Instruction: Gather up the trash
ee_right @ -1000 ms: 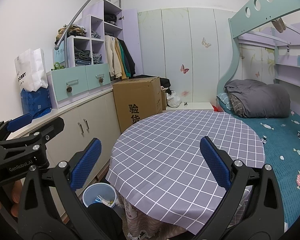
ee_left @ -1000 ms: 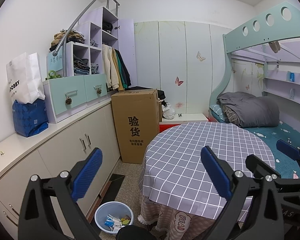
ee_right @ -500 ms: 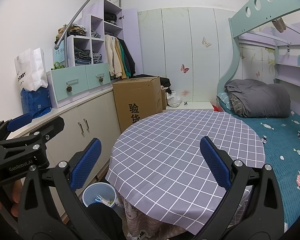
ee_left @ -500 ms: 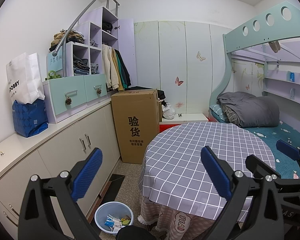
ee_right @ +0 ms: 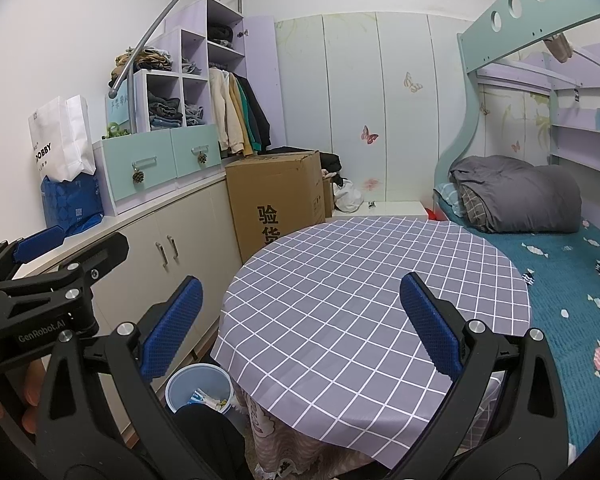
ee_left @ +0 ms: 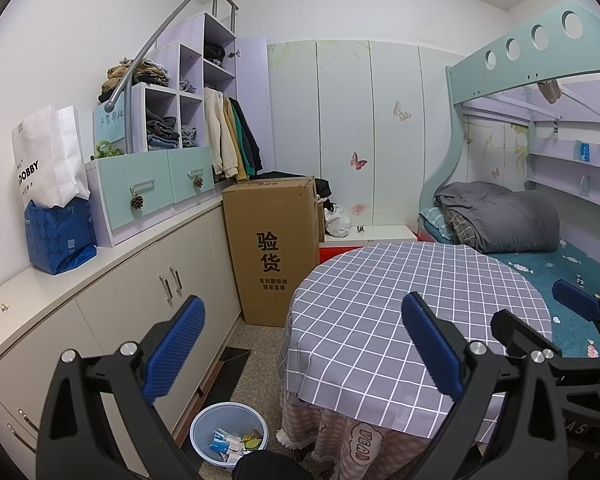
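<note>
Hovering spread and empty, left gripper [ee_left: 300, 344] and right gripper [ee_right: 300, 324] frame the round counter's [ee_left: 400, 300] near edge; bin [ee_left: 204, 432] lower left.

Cardboard box [ee_left: 274, 248] beside checked round table [ee_left: 400, 300]; grey quilt [ee_left: 500, 216], perhaps folded, on bunk bed [ee_right: 560, 264].

No shift seen in either view against the earlier pictures, nothing moved on the table [ee_left: 400, 320], nothing added to the bin [ee_left: 204, 428], neither hand-held gripper displaced, left [ee_left: 300, 344] or right [ee_right: 300, 320], both spread as before
</note>
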The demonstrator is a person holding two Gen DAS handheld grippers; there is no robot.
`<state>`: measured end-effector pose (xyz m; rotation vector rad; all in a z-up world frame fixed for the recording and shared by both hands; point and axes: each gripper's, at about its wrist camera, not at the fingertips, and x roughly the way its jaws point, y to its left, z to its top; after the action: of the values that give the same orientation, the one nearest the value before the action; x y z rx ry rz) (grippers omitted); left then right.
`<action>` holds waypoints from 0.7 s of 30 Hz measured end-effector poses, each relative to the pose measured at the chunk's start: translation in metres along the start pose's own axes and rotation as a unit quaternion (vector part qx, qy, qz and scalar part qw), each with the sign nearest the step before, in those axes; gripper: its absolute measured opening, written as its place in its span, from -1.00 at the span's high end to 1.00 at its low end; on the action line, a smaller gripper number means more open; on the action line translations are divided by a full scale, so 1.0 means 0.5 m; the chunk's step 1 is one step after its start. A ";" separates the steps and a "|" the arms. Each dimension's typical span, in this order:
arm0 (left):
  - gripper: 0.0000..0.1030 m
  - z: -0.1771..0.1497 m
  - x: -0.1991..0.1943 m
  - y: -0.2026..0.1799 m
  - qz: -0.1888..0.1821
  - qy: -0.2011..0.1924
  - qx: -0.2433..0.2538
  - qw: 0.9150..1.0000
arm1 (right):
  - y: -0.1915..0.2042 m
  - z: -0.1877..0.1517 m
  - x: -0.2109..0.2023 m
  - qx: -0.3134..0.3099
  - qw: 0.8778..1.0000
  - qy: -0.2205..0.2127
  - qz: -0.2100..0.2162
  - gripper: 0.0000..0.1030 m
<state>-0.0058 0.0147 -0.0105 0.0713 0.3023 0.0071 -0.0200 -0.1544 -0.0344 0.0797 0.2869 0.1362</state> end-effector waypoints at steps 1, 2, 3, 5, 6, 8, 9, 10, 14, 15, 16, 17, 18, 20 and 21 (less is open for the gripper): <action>-0.88 -0.001 0.001 0.001 0.000 0.000 0.000 1.000 | 0.001 -0.003 0.002 0.000 1.000 0.001 0.000 -0.88; -0.88 -0.002 0.002 0.003 0.000 0.001 0.000 1.000 | 0.002 -0.005 0.002 0.001 1.000 0.001 -0.001 -0.88; -0.88 -0.003 0.004 0.003 0.000 0.001 0.000 1.000 | 0.002 -0.007 0.002 0.001 1.000 0.001 -0.001 -0.88; -0.88 -0.004 0.004 0.004 -0.001 0.001 0.000 1.000 | 0.005 -0.011 0.002 0.001 1.000 0.003 0.000 -0.88; -0.88 -0.002 0.004 0.004 -0.001 0.001 0.001 1.000 | 0.004 -0.009 0.003 0.001 1.000 0.002 -0.001 -0.88; -0.88 -0.004 0.004 0.004 0.000 0.001 0.001 1.000 | 0.004 -0.007 0.004 0.001 1.000 0.002 -0.001 -0.88; -0.88 -0.002 0.004 0.003 -0.001 0.001 0.001 1.000 | 0.005 -0.008 0.004 0.002 1.000 0.003 0.000 -0.88; -0.88 -0.003 0.004 0.003 -0.001 0.002 0.001 1.000 | 0.006 -0.008 0.006 0.002 1.000 0.004 0.000 -0.88; -0.88 -0.002 0.004 0.002 -0.001 0.001 0.000 1.000 | 0.007 -0.011 0.006 0.002 1.000 0.004 0.000 -0.88; -0.88 -0.003 0.004 0.003 -0.001 0.001 0.000 1.000 | 0.008 -0.012 0.005 0.002 1.000 0.004 0.000 -0.88; -0.88 -0.002 0.004 0.003 -0.001 0.001 0.000 1.000 | 0.007 -0.011 0.006 0.002 1.000 0.005 0.000 -0.88; -0.88 -0.001 0.004 0.002 -0.001 0.001 0.000 1.000 | 0.006 -0.010 0.006 0.003 1.000 0.005 0.000 -0.88; -0.88 -0.002 0.004 0.002 0.000 0.002 0.001 1.000 | 0.008 -0.014 0.004 0.003 1.000 0.005 0.000 -0.88; -0.88 -0.003 0.004 0.003 -0.001 0.002 0.001 1.000 | 0.009 -0.014 0.004 0.003 1.000 0.006 0.000 -0.88; -0.88 -0.003 0.005 0.002 -0.001 0.002 0.001 1.000 | 0.007 -0.012 0.006 0.003 1.000 0.006 0.000 -0.88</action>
<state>-0.0039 0.0159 -0.0126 0.0723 0.3059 0.0053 -0.0194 -0.1501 -0.0406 0.0849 0.2988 0.1362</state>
